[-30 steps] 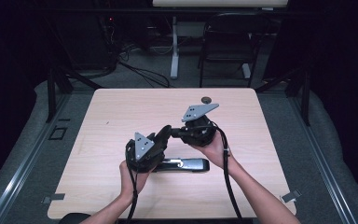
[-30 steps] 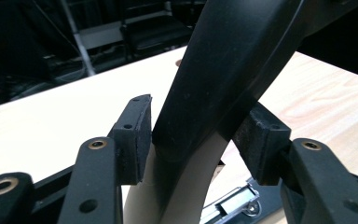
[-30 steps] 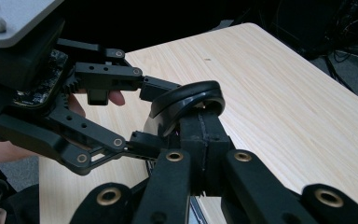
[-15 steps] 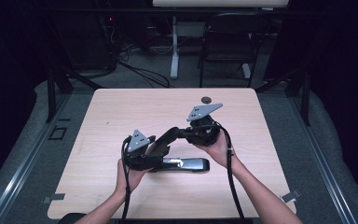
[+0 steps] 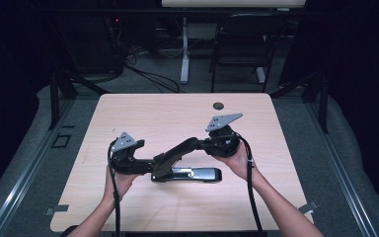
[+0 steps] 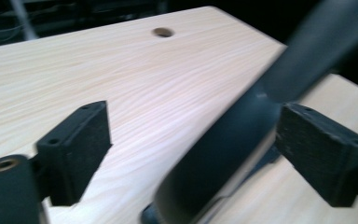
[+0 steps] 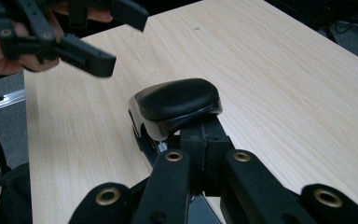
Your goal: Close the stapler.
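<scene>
Stapler (image 5: 185, 163) propped open near the front edge of the table (image 5: 168, 113), one claw letting go.

Its lid blurs across the left gripper view, the rear end cut off there. The base lies lengthwise across the table, silver end toward the person's right; the lid slopes up to the right gripper (image 5: 212, 144), clamped tight on its tip. The left gripper (image 5: 148, 165) has just been opening, jaws now wide with the lid between them, and has drifted leftward since a second ago.
</scene>
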